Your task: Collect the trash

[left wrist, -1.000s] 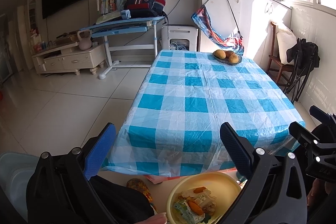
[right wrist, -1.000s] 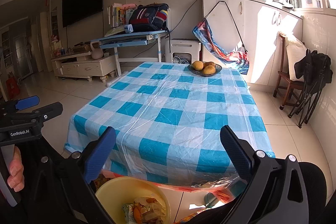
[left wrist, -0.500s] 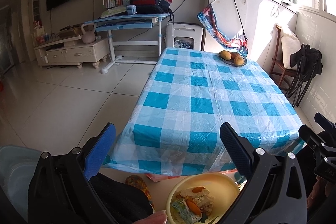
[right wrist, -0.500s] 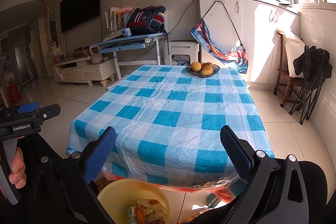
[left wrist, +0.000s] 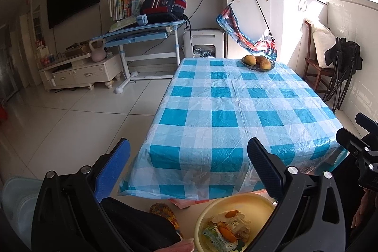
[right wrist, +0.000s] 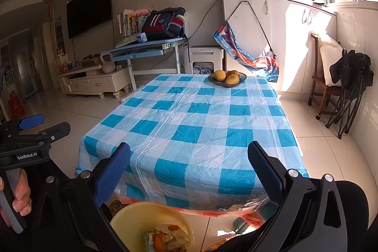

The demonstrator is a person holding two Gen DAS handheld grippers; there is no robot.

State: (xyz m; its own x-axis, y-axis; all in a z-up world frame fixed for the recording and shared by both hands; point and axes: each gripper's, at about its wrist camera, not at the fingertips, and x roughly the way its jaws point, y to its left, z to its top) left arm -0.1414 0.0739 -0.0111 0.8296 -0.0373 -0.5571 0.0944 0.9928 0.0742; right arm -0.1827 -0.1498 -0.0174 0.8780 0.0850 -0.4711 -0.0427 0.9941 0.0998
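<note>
A yellow bin (left wrist: 236, 211) (right wrist: 132, 216) sits on the floor below the table's near edge, with peels and wrappers (left wrist: 224, 230) (right wrist: 165, 237) inside. Both grippers hover above it, in front of the table, and each holds nothing. My left gripper (left wrist: 189, 157) is open, its fingers wide apart; it also shows at the left of the right wrist view (right wrist: 45, 124). My right gripper (right wrist: 189, 160) is open too, and its fingers (left wrist: 354, 134) show at the right of the left wrist view.
The table (left wrist: 236, 115) (right wrist: 200, 124) wears a blue-and-white checked plastic cloth. A fruit bowl (left wrist: 258, 61) (right wrist: 227, 78) stands at its far end. A wooden chair (right wrist: 328, 86) and folded black chair (right wrist: 352, 96) stand right; a desk (left wrist: 141, 37) and TV cabinet (left wrist: 80, 72) left.
Both grippers have risen and tilted up slightly, so the room's far wall sits lower in view. Neither gripper's opening has changed, and the bin has not moved.
</note>
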